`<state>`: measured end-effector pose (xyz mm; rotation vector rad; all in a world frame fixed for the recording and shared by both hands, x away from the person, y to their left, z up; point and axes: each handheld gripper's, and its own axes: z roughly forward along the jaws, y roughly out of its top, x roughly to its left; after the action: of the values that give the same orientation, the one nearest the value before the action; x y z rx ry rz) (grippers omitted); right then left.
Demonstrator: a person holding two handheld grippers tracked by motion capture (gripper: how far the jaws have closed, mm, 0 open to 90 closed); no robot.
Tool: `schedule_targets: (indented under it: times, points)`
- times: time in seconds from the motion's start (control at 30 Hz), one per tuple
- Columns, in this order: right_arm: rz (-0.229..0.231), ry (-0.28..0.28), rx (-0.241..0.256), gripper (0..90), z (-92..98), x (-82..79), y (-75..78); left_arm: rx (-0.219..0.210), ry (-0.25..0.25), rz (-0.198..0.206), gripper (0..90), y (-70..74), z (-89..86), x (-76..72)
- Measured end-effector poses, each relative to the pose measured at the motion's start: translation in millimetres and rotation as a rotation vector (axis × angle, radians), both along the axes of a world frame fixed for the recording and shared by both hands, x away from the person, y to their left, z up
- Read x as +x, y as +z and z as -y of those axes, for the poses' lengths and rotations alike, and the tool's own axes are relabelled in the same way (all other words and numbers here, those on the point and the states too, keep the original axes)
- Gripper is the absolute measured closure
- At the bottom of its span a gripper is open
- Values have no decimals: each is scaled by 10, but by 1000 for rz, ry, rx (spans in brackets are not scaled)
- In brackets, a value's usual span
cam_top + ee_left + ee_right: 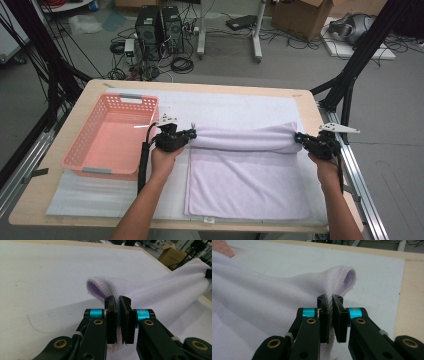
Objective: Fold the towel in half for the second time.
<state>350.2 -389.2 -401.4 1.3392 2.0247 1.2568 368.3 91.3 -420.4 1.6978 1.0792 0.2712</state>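
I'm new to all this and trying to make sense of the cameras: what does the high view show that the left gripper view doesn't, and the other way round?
The high view takes in the pink basket, both forearms, the right gripper and the towel's flat near half. The left gripper view shows, close up, the left gripper with its jaws shut on the stitched hem at the towel's corner, cloth pinched between them. Both show the lavender towel lifted at that corner, the white mat and the table's wooden edge.
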Motion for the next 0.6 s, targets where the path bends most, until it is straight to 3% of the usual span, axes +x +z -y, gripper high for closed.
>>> schedule_targets:
  times: [0.17, 0.33, 0.6]
  points:
    - [-2, 24, -12, 849, 3, -188, -37, 1, -21, -9, 844, -40, -19, -173]
    - [-5, 29, -3, 850, 41, -348, -124, 32, -44, 12, 844, -120, 8, -377]
    - [-24, 47, -24, 850, 42, -536, -222, 33, -57, -16, 845, -236, -36, -520]
